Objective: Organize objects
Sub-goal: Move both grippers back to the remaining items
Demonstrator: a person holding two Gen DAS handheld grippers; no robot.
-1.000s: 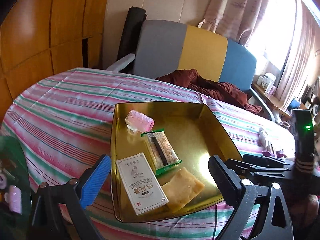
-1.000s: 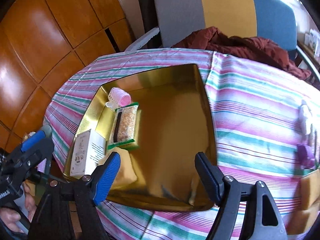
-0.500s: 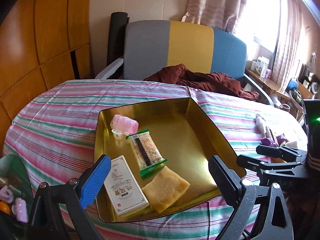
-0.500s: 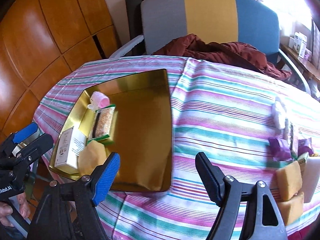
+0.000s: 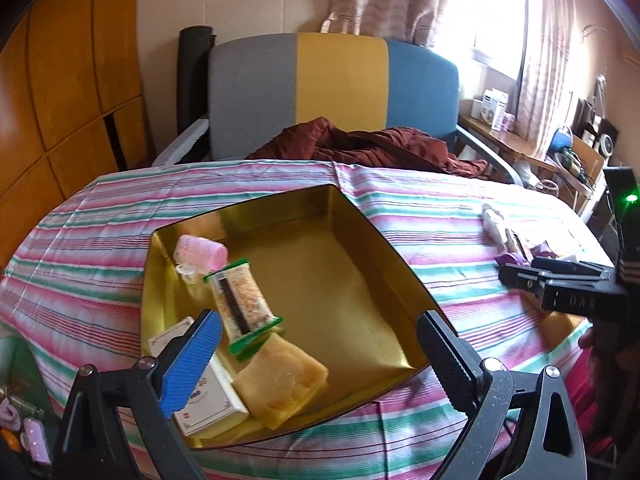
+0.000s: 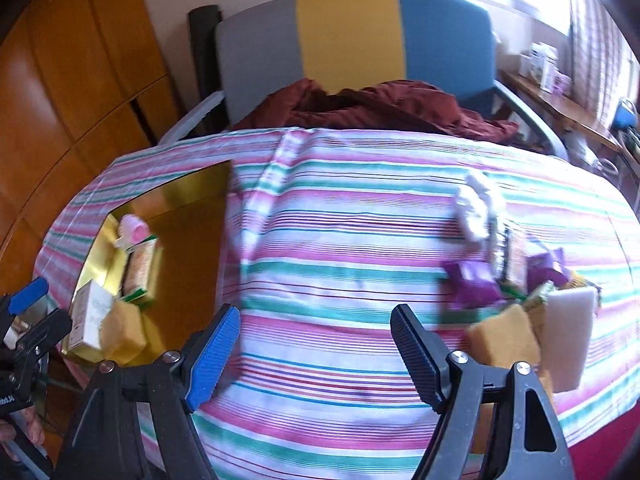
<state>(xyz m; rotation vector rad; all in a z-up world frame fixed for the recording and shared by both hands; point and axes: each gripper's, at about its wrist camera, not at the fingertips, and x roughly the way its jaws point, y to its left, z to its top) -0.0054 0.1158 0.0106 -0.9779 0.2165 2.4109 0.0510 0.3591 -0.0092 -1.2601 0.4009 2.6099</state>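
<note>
We swing right hand-held gripper [image 6: 316,352], jaws apart and empty, toward loose pile at 3 o'clock on striped-cloth bench [image 6: 352,240]; take yellow sponge [image 6: 502,338] squarely. Left hand-held gripper [image 5: 320,354] likewise released. Gold metal tray [image 5: 360,220] at 9 o'clock holds white carton [image 5: 212,404], yellow sponge block [image 5: 280,380], green-edged snack bar [image 5: 244,304], pink roller [image 5: 200,254].

Right gripper [image 6: 316,354] jaws apart over striped tablecloth [image 6: 352,240], gold tray [image 6: 100,256] left

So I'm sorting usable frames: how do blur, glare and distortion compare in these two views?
Left wrist view: mostly sharp, window blown out, gold tray shiny, edges bowed by the fisheye. Right wrist view: smeared throughout, the purple wrappers and tablecloth stripes soft, top right corner washed out.
</note>
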